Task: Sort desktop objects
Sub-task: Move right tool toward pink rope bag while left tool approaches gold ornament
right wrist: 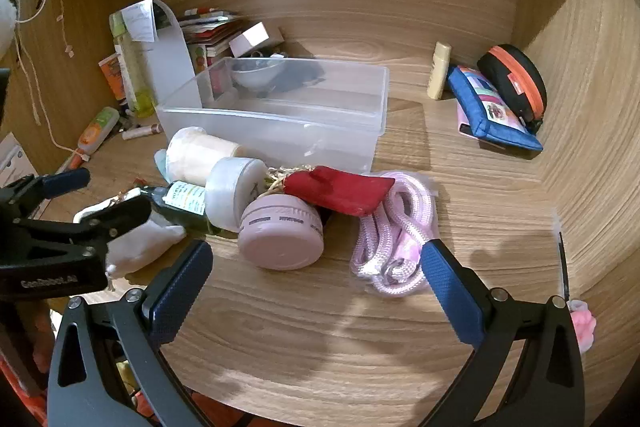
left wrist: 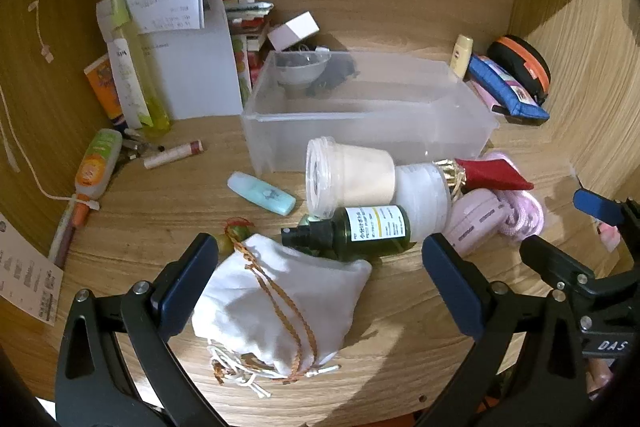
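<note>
A clear plastic bin (left wrist: 372, 111) (right wrist: 280, 115) stands mid-desk. In front of it lies a pile: a white drawstring pouch (left wrist: 280, 303) (right wrist: 140, 243), a dark green spray bottle (left wrist: 360, 231) (right wrist: 180, 203), a clear cup with cream contents (left wrist: 348, 179) (right wrist: 196, 155), a white jar (right wrist: 234, 191), a pink round jar (right wrist: 282, 235), a red pouch (left wrist: 492, 175) (right wrist: 340, 189), a pink cord (right wrist: 392, 247) and a light blue tube (left wrist: 262, 193). My left gripper (left wrist: 320, 275) is open with the white pouch between its fingers. My right gripper (right wrist: 316, 275) is open just before the pink jar and cord.
Bottles, tubes and papers (left wrist: 132, 75) crowd the back left wall. A lip balm (left wrist: 174, 155) lies nearby. A blue pencil case (right wrist: 492, 111), a black-orange case (right wrist: 516, 79) and a cream tube (right wrist: 438, 69) sit at the back right. Wooden walls enclose the desk.
</note>
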{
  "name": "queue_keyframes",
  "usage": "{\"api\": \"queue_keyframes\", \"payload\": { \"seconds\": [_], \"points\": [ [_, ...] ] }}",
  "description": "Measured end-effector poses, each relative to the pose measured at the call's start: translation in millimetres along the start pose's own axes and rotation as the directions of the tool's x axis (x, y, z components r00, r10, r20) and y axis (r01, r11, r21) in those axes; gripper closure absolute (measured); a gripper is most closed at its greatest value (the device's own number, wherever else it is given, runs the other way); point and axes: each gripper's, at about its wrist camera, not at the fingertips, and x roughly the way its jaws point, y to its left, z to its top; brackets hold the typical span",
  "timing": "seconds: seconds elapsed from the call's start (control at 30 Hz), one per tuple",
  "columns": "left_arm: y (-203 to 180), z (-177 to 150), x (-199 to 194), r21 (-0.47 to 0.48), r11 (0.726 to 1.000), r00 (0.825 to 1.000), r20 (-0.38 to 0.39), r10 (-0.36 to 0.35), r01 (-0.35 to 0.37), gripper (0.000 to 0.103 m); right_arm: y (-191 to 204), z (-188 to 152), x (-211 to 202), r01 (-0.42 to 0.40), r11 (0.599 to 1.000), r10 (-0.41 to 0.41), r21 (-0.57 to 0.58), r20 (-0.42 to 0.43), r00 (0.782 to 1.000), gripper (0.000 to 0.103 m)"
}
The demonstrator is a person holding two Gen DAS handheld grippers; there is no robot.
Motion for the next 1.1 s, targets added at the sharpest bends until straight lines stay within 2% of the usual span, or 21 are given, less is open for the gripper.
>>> {"api": "queue_keyframes", "payload": {
  "seconds": [0.3,0.4,0.67,0.8,0.97,1.03,1.1],
  "points": [
    [28.8,0.9,-10.2,-0.02,0.999,1.0,0.008,-0.027,0.027,0.0,-20.5,-0.1,-5.0,0.041,0.999,-0.041,0.017,0.02,0.999,0.0],
    [36.6,-4.2,-11.9,-0.006,1.0,1.0,-0.003,-0.009,0.009,0.0,-28.8,-0.4,-7.6,0.054,0.998,-0.055,0.02,0.025,0.998,0.0],
    [48.2,-25.3,12.3,-0.029,0.999,0.99,-0.139,-0.033,0.03,0.0,-45.7,-7.7,-2.3,0.13,0.992,-0.13,-0.004,0.002,0.992,0.0],
    [55.9,-35.1,34.4,-0.119,0.988,0.968,-0.22,-0.123,0.099,0.0,-51.5,-16.7,9.3,0.146,0.989,-0.146,-0.011,-0.045,0.988,0.0],
    [57.3,-37.9,49.6,-0.156,0.979,0.948,-0.27,-0.169,0.13,0.0,-57.9,-20.9,17.7,0.147,0.989,-0.146,0.004,-0.08,0.986,0.0],
    [59.3,-33.0,46.3,-0.151,0.981,0.95,-0.268,-0.162,0.124,0.0,-61.0,-16.1,14.2,0.128,0.992,-0.126,0.019,-0.07,0.99,0.0],
    [64.0,-25.1,36.3,-0.142,0.983,0.96,-0.239,-0.147,0.115,0.0,-60.6,-9.5,9.5,0.101,0.995,-0.1,0.025,-0.055,0.993,0.0]
  ]
}}
